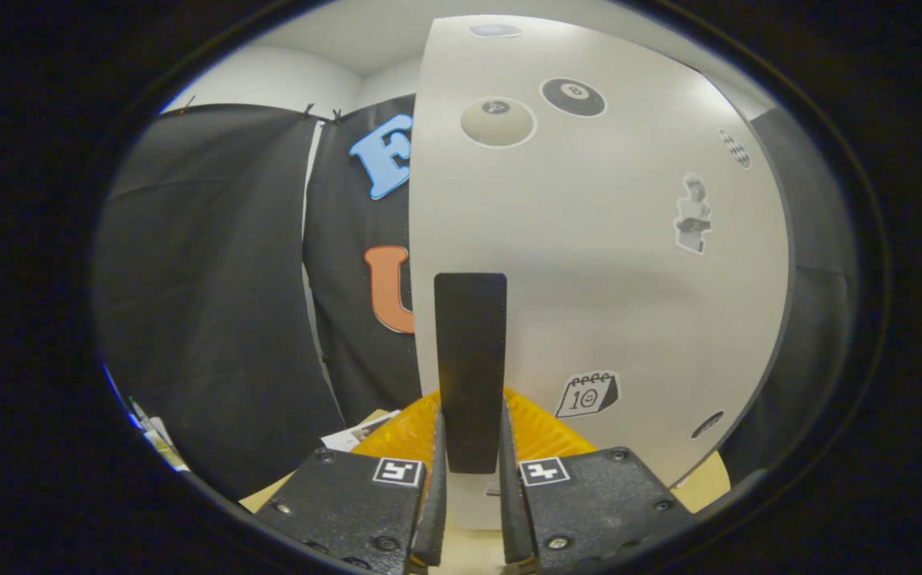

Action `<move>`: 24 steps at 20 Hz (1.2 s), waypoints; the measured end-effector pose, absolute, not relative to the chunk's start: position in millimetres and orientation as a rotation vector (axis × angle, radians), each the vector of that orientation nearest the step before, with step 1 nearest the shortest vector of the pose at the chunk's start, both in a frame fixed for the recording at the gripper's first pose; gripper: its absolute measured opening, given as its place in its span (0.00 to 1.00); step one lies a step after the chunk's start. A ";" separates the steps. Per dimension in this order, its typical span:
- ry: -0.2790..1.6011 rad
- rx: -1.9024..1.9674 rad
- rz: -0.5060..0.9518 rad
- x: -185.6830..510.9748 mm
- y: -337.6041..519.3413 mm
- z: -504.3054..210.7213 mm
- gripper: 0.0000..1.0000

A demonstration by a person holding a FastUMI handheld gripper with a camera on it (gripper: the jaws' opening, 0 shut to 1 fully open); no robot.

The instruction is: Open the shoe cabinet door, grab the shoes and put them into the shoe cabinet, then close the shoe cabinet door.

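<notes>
The white shoe cabinet door (589,263), dotted with stickers, stands upright just ahead of the gripper (470,495). The gripper points straight at it, both fingers clamped on its long dark handle (470,367).

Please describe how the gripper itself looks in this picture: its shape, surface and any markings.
The gripper has two blocky bodies with a rough, grainy surface and visible screws. Each body carries a small square black-and-white marker on its inner top corner. Two thin, flat fingers extend forward from between them.

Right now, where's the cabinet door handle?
In the gripper view the black handle stands upright between the gripper fingers, which press on it, near the left edge of the white cabinet door.
</notes>
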State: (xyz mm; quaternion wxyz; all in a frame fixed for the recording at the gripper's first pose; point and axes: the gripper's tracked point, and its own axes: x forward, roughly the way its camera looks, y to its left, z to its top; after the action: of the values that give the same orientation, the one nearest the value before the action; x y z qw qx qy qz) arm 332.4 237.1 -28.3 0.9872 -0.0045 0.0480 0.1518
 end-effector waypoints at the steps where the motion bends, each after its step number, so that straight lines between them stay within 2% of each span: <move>1: 0.099 -0.008 0.310 322.2 232.9 -29.9 0.31; 6: 0.102 0.032 0.332 264.3 202.4 -31.4 0.30; 13: 0.092 0.041 0.263 189.6 132.4 -39.9 0.28; 24: 0.098 0.088 0.162 119.1 18.0 -43.8 0.19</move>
State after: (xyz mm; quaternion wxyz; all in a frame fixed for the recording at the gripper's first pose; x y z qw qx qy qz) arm 119.1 18.0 -43.8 0.9946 0.0437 0.0489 0.0808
